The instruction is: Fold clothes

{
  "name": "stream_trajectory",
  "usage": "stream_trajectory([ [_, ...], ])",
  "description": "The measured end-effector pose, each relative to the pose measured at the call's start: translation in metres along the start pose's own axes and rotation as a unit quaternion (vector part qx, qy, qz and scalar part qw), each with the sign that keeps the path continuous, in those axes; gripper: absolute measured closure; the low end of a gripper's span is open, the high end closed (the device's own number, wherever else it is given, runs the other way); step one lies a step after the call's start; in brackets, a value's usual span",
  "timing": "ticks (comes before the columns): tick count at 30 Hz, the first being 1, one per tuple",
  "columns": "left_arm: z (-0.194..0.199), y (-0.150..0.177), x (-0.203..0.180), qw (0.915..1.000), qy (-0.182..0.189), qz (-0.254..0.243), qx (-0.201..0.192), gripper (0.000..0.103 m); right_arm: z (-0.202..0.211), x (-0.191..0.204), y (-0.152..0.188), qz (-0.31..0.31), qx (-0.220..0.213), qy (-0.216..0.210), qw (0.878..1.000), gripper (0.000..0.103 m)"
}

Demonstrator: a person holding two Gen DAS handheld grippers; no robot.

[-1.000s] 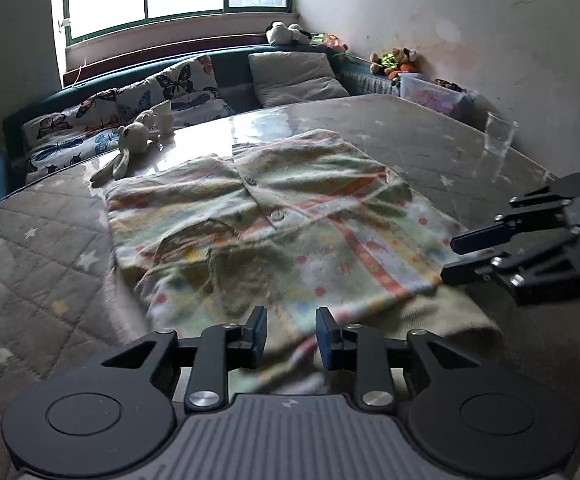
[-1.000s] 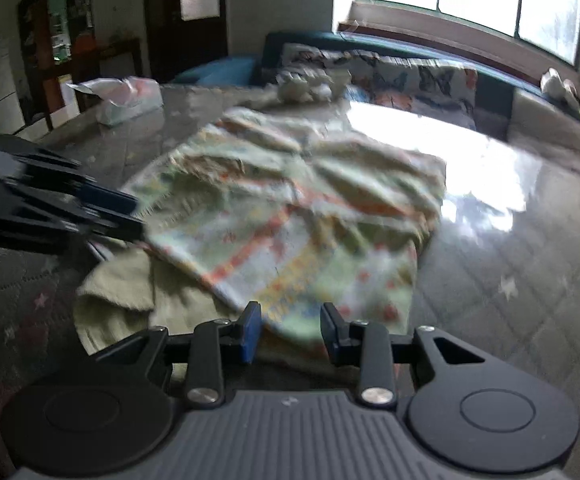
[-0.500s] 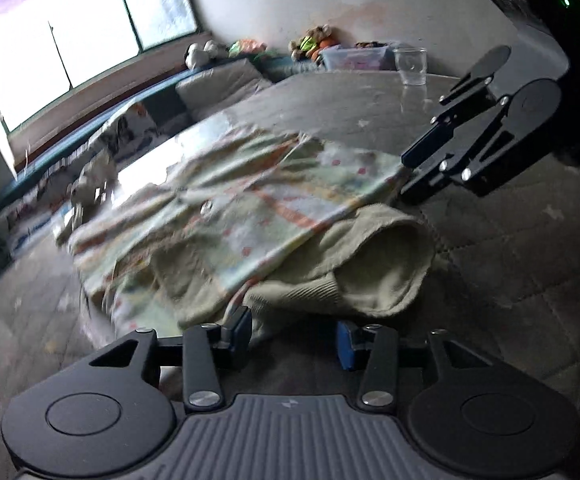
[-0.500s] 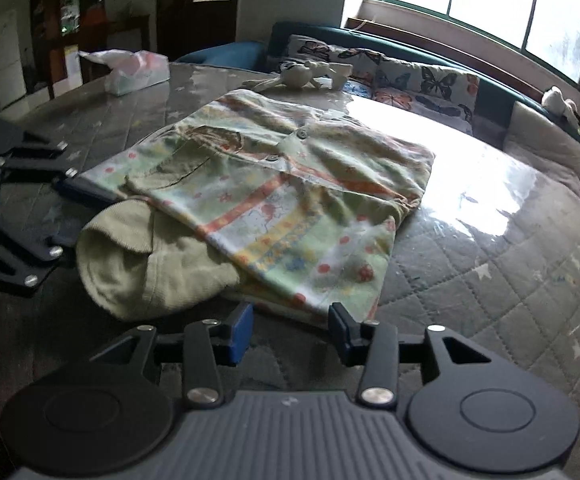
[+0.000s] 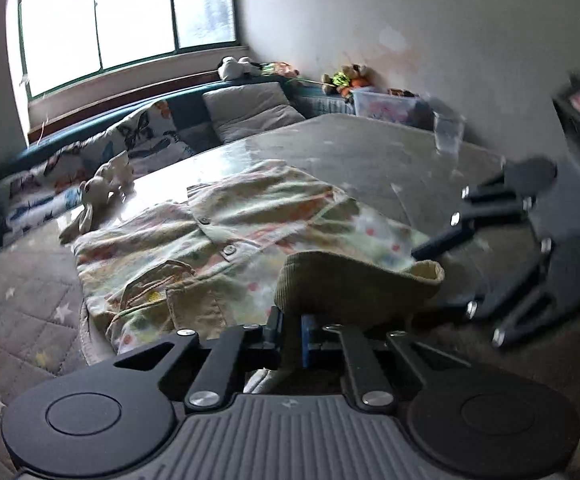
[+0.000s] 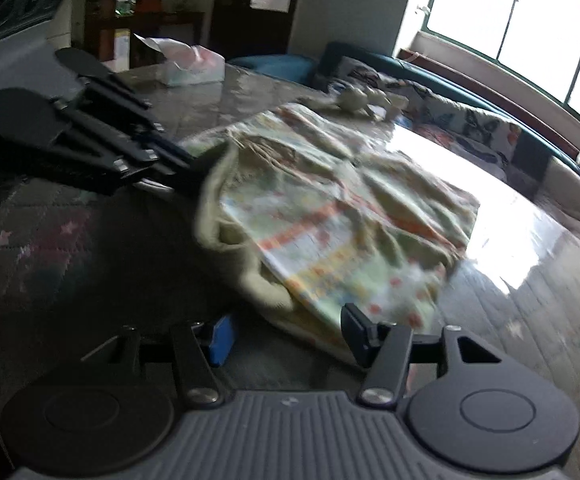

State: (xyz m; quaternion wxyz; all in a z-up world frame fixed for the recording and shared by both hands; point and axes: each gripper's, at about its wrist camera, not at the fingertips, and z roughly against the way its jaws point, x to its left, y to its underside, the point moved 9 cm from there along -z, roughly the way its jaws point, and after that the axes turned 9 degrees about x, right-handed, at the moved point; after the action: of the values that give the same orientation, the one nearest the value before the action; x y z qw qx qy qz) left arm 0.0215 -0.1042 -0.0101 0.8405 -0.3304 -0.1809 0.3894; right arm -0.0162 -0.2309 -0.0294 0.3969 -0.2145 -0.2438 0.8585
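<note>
A pale patterned shirt lies spread on the round quilt-covered table, with its olive-green lining turned out in a bulge at the near hem. My left gripper is shut on that green hem and lifts it a little. My right gripper is open, its fingers on either side of the shirt's near corner. The right gripper also shows in the left wrist view, at the shirt's right edge. The left gripper shows in the right wrist view, at the shirt's left edge.
A plush rabbit lies beyond the shirt. A clear glass stands at the table's far right. A tissue box sits at the far left in the right wrist view. Cushioned bench and windows lie behind.
My left gripper has closed on the green hem and raised it. My right gripper has opened wider and come in low to the shirt's near corner.
</note>
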Motion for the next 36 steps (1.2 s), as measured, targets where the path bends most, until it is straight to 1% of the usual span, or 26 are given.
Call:
stream_trajectory([
  [2, -0.001, -0.004, 0.003, 1.0000, 0.004, 0.009, -0.001, 0.093, -0.005, 0.004, -0.008, 0.004, -0.011, -0.006, 1.000, 0.047],
  [3, -0.001, -0.006, 0.005, 0.9999, 0.007, 0.013, -0.002, 0.093, -0.007, 0.006, -0.013, 0.005, -0.017, -0.011, 1.000, 0.051],
  [5, -0.001, -0.006, 0.007, 0.9997, 0.013, 0.019, -0.001, 0.093, -0.012, 0.008, -0.021, 0.000, -0.023, -0.022, 0.999, 0.064],
  [6, 0.000, -0.004, 0.008, 0.9997, 0.014, 0.019, 0.001, 0.092, -0.014, 0.008, -0.026, -0.006, -0.022, -0.025, 0.999, 0.076],
  [7, 0.001, -0.002, 0.008, 0.9997, 0.014, 0.018, 0.003, 0.089, -0.016, 0.008, -0.029, -0.012, -0.021, -0.029, 0.999, 0.084],
  [8, 0.003, 0.001, 0.009, 0.9998, 0.011, 0.015, 0.004, 0.087, -0.015, 0.005, -0.033, -0.021, -0.022, -0.034, 0.999, 0.085],
  [10, 0.009, 0.009, 0.010, 1.0000, 0.004, 0.004, 0.004, 0.074, -0.015, 0.001, -0.039, -0.039, -0.024, -0.046, 0.998, 0.087],
  [11, 0.010, 0.013, 0.010, 1.0000, -0.002, -0.002, 0.006, 0.063, -0.014, -0.002, -0.042, -0.048, -0.025, -0.051, 0.997, 0.088],
  [12, 0.011, 0.016, 0.011, 0.9999, -0.008, -0.009, 0.009, 0.056, -0.014, -0.004, -0.044, -0.056, -0.026, -0.055, 0.997, 0.089],
  [17, 0.013, 0.029, 0.015, 0.9987, -0.032, -0.035, 0.016, 0.055, -0.010, -0.010, -0.052, -0.071, -0.033, -0.058, 0.995, 0.091],
  [20, 0.014, 0.033, 0.016, 0.9978, -0.044, -0.048, 0.015, 0.056, -0.010, -0.010, -0.052, -0.073, -0.035, -0.056, 0.995, 0.093],
  [22, 0.015, 0.036, 0.017, 0.9970, -0.051, -0.056, 0.015, 0.068, -0.009, -0.009, -0.051, -0.075, -0.036, -0.054, 0.995, 0.095],
  [24, 0.016, 0.038, 0.018, 0.9961, -0.059, -0.064, 0.014, 0.088, -0.008, -0.009, -0.051, -0.077, -0.042, -0.048, 0.995, 0.095],
  [27, 0.018, 0.042, 0.020, 0.9945, -0.070, -0.077, 0.014, 0.097, -0.001, -0.005, -0.051, -0.072, -0.052, -0.042, 0.995, 0.097],
  [30, 0.023, 0.045, 0.020, 0.9929, -0.080, -0.088, 0.010, 0.099, 0.011, 0.001, -0.052, -0.063, -0.064, -0.037, 0.995, 0.098],
  [34, 0.053, 0.052, 0.012, 0.9938, -0.067, -0.089, -0.003, 0.099, 0.039, 0.014, -0.049, -0.044, -0.076, -0.043, 0.995, 0.098],
  [36, 0.069, 0.059, 0.006, 0.9947, -0.058, -0.084, -0.003, 0.100, 0.054, 0.023, -0.045, -0.039, -0.077, -0.051, 0.995, 0.098],
])
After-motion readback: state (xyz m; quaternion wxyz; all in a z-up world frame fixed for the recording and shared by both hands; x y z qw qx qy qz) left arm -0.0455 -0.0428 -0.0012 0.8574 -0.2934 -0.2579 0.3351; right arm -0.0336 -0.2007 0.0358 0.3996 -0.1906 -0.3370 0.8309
